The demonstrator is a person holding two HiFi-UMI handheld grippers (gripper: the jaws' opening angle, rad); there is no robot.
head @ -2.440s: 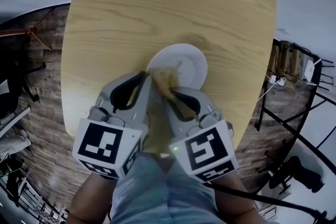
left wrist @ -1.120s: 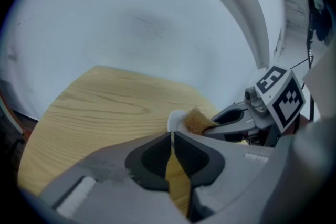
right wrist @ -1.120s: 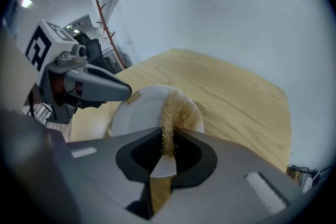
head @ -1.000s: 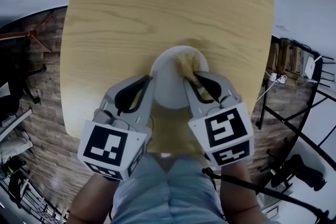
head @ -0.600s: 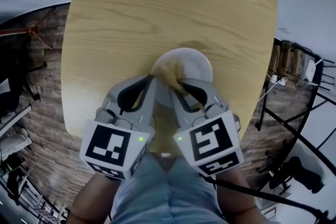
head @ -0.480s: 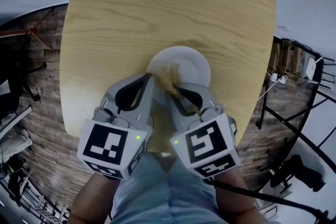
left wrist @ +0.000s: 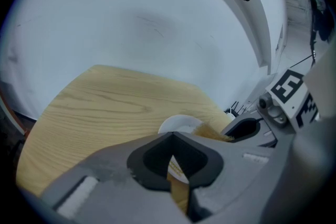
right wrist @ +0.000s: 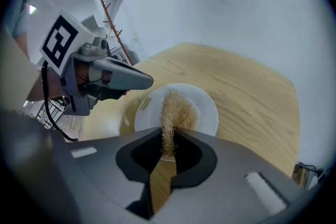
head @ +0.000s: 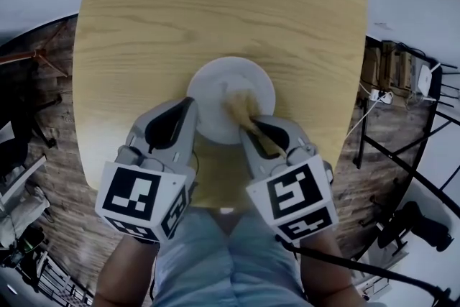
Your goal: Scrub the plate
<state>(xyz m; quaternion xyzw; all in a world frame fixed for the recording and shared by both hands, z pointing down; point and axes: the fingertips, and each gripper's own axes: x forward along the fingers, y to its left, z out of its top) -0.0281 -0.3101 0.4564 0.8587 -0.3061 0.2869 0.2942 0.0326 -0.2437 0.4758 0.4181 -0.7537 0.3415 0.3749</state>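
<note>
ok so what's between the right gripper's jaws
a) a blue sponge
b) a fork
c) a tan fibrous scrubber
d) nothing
c: the right gripper is shut on a tan fibrous scrubber, which reaches out over the white plate.

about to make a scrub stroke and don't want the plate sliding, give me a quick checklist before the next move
1. Scrubber gripped by the right gripper: ok, jaws shut on it.
2. Scrubber lying on the plate: ok, near its middle.
3. Left gripper steadying the plate: cannot tell; jaws together, tip at the plate's left rim, contact unclear.
4. Plate fully on the table: ok, well in from the edges.
5. Plate clean: cannot tell.
</note>
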